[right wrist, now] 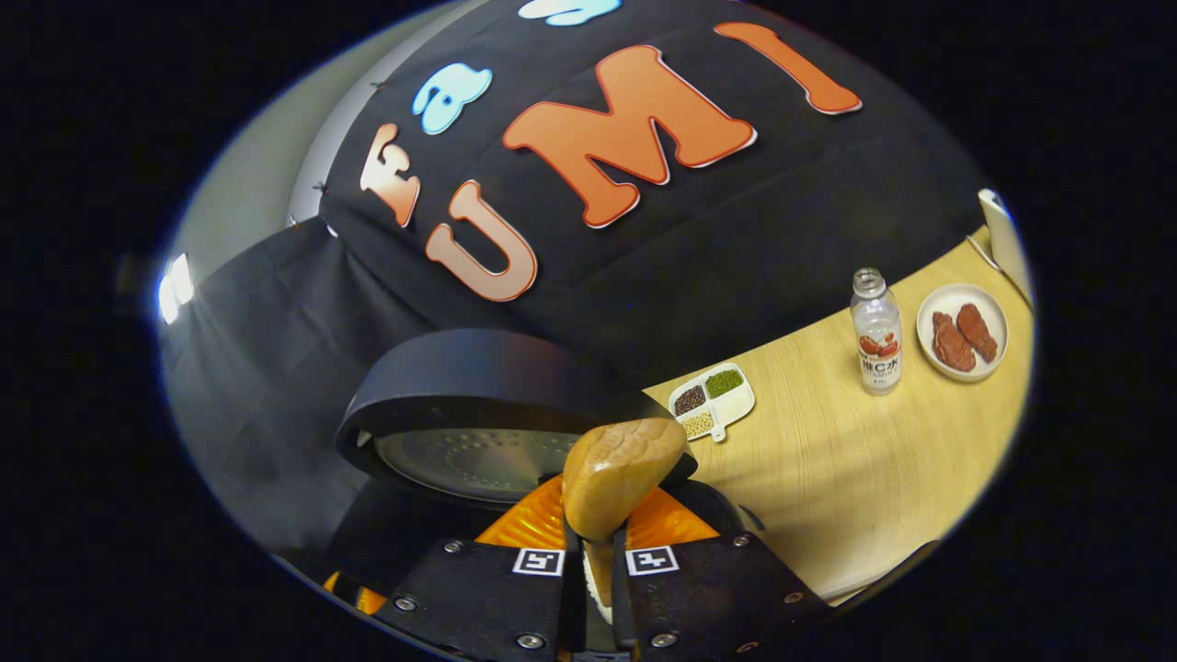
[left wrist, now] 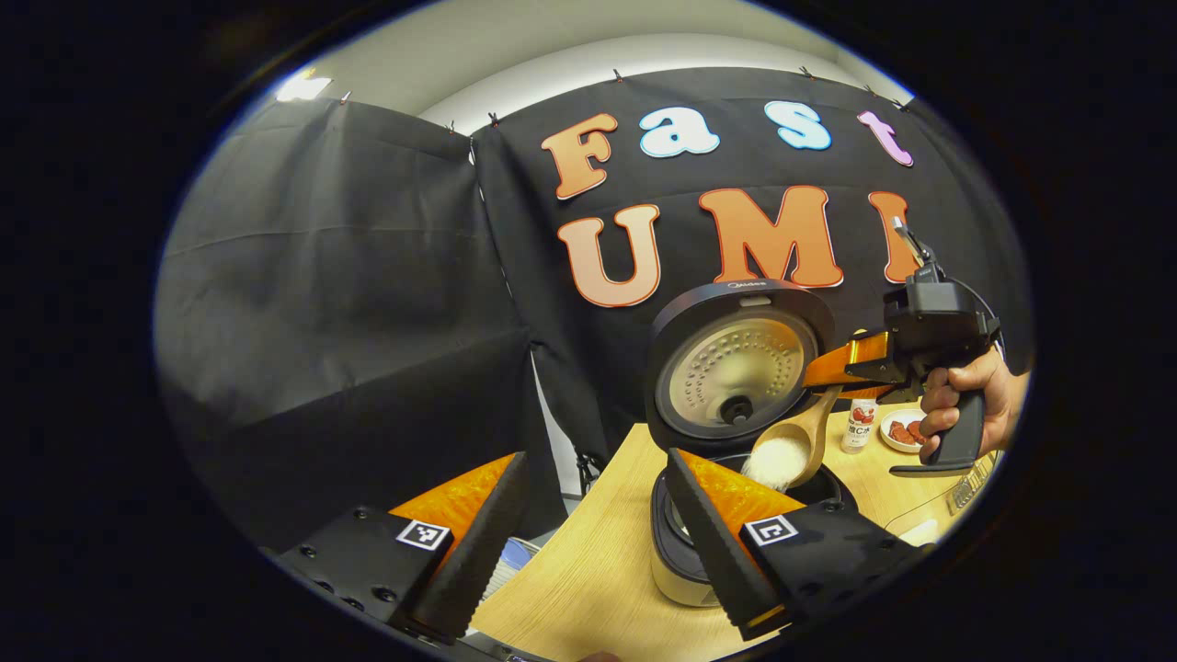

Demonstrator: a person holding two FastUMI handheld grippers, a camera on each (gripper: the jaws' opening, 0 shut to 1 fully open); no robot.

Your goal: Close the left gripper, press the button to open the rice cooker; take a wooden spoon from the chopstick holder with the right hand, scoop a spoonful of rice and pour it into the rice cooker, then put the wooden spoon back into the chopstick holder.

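I see the rice cooker (left wrist: pixel 726 460) on the bench (left wrist: pixel 598 570), lid (left wrist: pixel 736 368) up. My right gripper (right wrist: pixel 596 552) clamps the wooden spoon (left wrist: pixel 793 452), tipped over the pot, apparently spilling rice (left wrist: pixel 771 462). My left gripper (left wrist: pixel 588 542) is nearer, fingers wide apart, holding nothing.

Rice cooker (left wrist: pixel 685 552): dark body on bench, lid (left wrist: pixel 731 368) raised upright.
Wooden spoon (left wrist: pixel 795 450): bowl tipped over pot opening, white rice (left wrist: pixel 771 462) spilling down.
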